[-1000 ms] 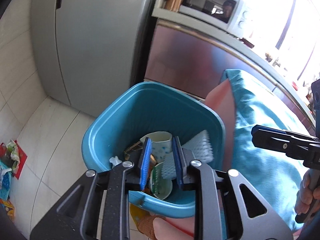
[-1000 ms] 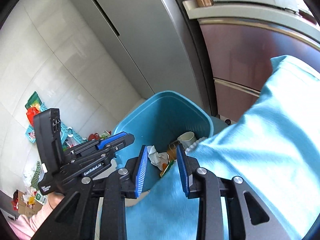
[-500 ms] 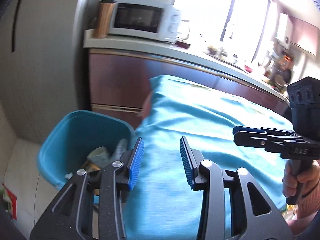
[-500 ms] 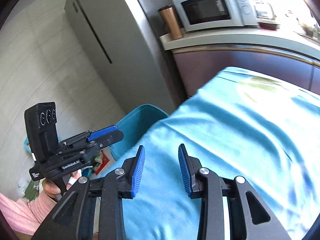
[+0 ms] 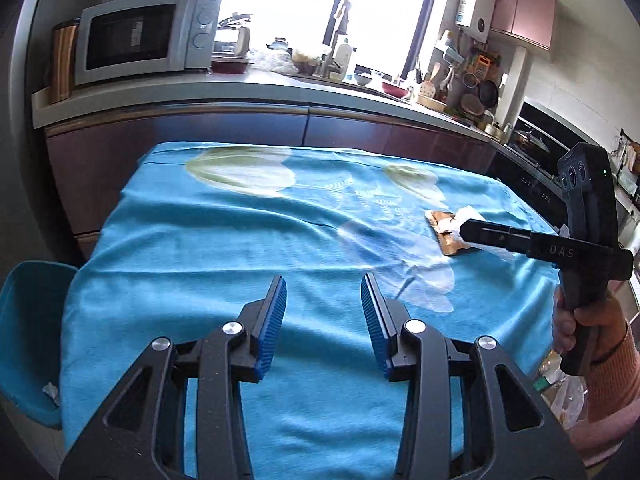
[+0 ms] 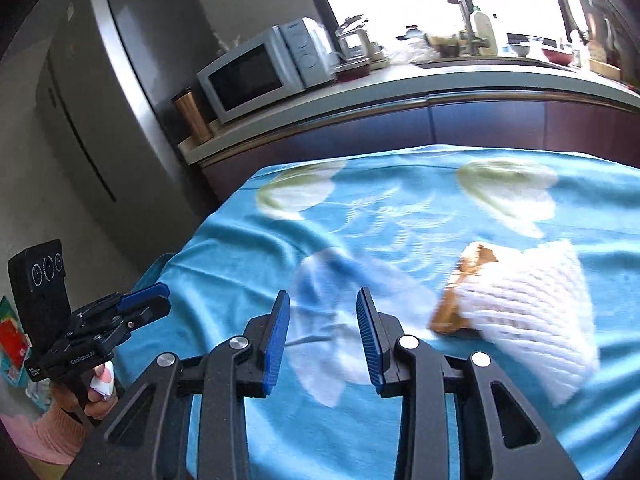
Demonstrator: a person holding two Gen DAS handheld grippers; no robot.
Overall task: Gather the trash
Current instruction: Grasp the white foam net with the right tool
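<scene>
A white foam net [image 6: 528, 312] lies over a brown wrapper [image 6: 460, 292] on the blue flowered tablecloth [image 6: 248, 248], to the right of my right gripper [image 6: 323, 296]. That gripper is open, with only cloth between its fingers. In the left wrist view the right gripper [image 5: 472, 232] hangs over the brown wrapper [image 5: 444, 228] and partly hides the foam net [image 5: 468, 214]. My left gripper [image 5: 324, 284] is open and empty above the near middle of the tablecloth [image 5: 240, 232]. The blue bin [image 5: 28, 340] stands off the table's left corner, and paper shows inside it.
Behind the table runs a counter [image 5: 260, 90] with a microwave [image 5: 140, 36], bottles and dishes over dark cabinets [image 5: 200, 128]. A grey fridge [image 6: 100, 112] stands at the left. A person's hands hold both grippers. Coloured packets lie on the floor [image 6: 12, 344].
Both grippers swung away from the bin to the right, out over the table. The left jaws widened. The bin slid to the left edge, and the foam net and wrapper came into view.
</scene>
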